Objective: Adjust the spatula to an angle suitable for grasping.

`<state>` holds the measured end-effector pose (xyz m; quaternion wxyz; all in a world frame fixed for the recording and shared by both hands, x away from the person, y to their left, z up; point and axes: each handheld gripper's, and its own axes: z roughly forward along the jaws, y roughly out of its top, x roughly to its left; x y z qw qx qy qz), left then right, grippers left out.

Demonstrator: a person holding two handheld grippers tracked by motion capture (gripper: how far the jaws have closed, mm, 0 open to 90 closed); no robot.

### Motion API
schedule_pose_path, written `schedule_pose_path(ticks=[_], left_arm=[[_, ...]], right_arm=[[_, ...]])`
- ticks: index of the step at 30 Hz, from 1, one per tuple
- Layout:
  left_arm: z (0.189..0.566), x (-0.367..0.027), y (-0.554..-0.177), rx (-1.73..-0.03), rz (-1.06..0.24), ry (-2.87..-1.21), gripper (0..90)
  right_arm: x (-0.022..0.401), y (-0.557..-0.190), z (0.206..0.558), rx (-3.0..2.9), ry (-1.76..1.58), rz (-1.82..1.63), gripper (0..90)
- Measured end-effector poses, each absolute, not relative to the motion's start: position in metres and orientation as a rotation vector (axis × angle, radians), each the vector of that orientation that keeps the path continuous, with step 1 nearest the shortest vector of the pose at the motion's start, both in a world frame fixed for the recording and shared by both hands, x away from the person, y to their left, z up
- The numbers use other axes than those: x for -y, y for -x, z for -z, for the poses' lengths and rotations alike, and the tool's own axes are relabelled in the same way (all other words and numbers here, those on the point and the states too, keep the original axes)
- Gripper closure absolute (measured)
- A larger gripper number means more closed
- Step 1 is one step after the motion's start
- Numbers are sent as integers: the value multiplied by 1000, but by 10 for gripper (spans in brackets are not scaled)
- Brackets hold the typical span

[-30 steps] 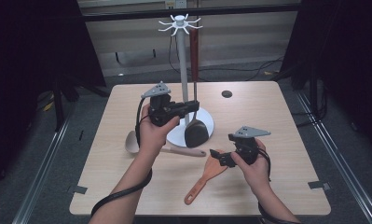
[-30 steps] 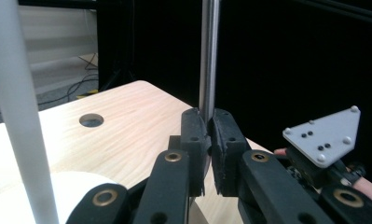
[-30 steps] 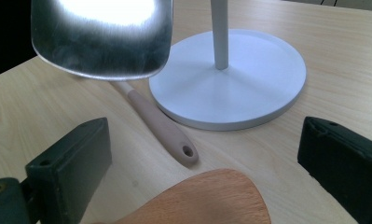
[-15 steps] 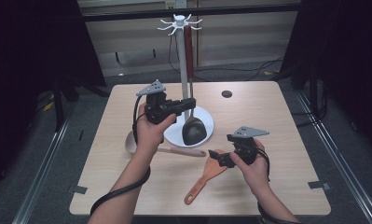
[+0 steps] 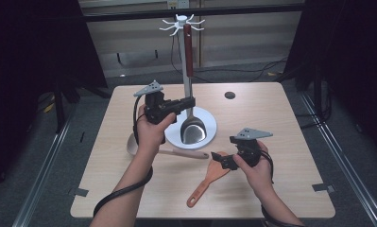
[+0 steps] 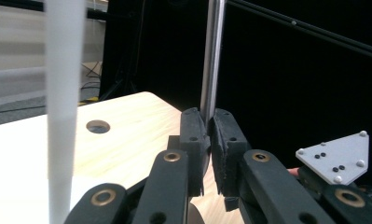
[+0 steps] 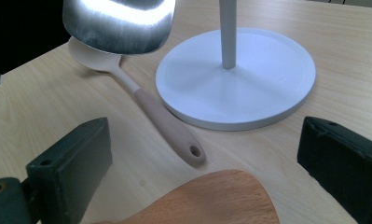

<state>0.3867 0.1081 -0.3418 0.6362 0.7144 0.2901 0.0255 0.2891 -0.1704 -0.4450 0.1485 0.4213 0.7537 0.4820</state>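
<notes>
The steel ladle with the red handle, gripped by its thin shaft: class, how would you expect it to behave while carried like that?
The ladle looks rigid metal, so it probably won't flex. Its polished shaft could slip or twist between the left gripper pads, since the heavy-looking bowl hangs low. Hanging upright close to the white stand, it may swing and knock the pole.

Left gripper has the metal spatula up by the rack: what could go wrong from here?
1. The left gripper pinches only the thin shaft of the metal spatula, so it may swivel or slip.
2. Its red handle sits close to the rack's hooks and pole; a knock could rock the rack.
3. The blade hangs just above the rack's base and the beige spoon beside it.
</notes>
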Motion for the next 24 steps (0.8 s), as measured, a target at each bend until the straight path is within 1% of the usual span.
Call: schedule_pose_path(ticks=[5, 7, 24], left_arm=[[346, -118, -388, -693, -68, -1596, 825], [347, -120, -388, -695, -84, -1606, 821], [353, -116, -393, -744, -135, -1578, 793]], right_arm=[[171, -289, 445, -2166, -1213, -1386, 31], [171, -290, 446, -2166, -1211, -1386, 31], [172, -291, 446, -2163, -1214, -1388, 31]])
